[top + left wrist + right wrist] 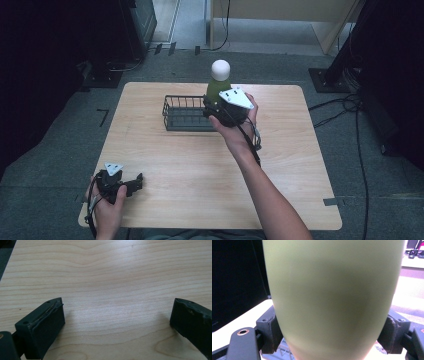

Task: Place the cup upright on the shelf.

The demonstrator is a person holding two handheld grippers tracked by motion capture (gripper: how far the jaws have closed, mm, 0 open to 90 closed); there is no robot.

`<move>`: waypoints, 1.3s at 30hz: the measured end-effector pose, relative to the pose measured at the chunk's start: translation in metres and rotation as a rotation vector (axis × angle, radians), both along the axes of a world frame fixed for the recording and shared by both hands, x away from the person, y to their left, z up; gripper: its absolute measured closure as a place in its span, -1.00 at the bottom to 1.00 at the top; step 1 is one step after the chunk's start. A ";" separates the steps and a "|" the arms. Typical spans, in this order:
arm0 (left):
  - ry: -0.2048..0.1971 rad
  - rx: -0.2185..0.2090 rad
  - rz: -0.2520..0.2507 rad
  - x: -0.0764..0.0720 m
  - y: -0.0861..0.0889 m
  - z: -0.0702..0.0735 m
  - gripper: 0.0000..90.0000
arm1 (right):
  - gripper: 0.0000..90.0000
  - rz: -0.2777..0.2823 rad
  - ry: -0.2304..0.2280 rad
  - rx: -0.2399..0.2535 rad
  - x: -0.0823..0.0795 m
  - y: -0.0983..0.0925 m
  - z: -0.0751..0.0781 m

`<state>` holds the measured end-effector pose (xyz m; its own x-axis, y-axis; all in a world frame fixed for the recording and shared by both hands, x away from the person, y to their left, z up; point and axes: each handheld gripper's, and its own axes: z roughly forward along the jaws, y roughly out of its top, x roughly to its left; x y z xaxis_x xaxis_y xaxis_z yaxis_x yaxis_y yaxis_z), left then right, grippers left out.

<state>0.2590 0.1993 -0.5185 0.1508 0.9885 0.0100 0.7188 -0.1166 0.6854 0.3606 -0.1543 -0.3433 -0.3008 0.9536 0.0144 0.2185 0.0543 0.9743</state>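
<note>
A green bottle (216, 90) with a round white cap stands upright in my right gripper (212, 107), which is shut on its body over the right end of the black wire basket (184, 113). In the right gripper view the green bottle (332, 297) looms large between both jaws, whose pads press its sides. Whether the bottle's base rests in the basket is hidden. My left gripper (136, 182) lies low at the near left corner of the table, open; in the left gripper view its fingers (42, 325) stand wide apart over bare wood.
The wooden table (200, 170) has a wide bare stretch between the basket and its near edge. Cables (350, 105) lie on the grey floor to the right. Dark equipment stands stand at the far left and far right.
</note>
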 end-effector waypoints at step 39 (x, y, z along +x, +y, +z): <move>0.002 0.000 -0.005 0.000 0.000 0.000 -1.00 | -0.55 -0.028 0.109 -0.010 0.077 0.016 -0.039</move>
<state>0.2589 0.1993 -0.5185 0.1561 0.9877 0.0100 0.7193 -0.1206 0.6841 0.4379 -0.1383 -0.3826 -0.2710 0.9619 0.0356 0.3247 0.0566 0.9441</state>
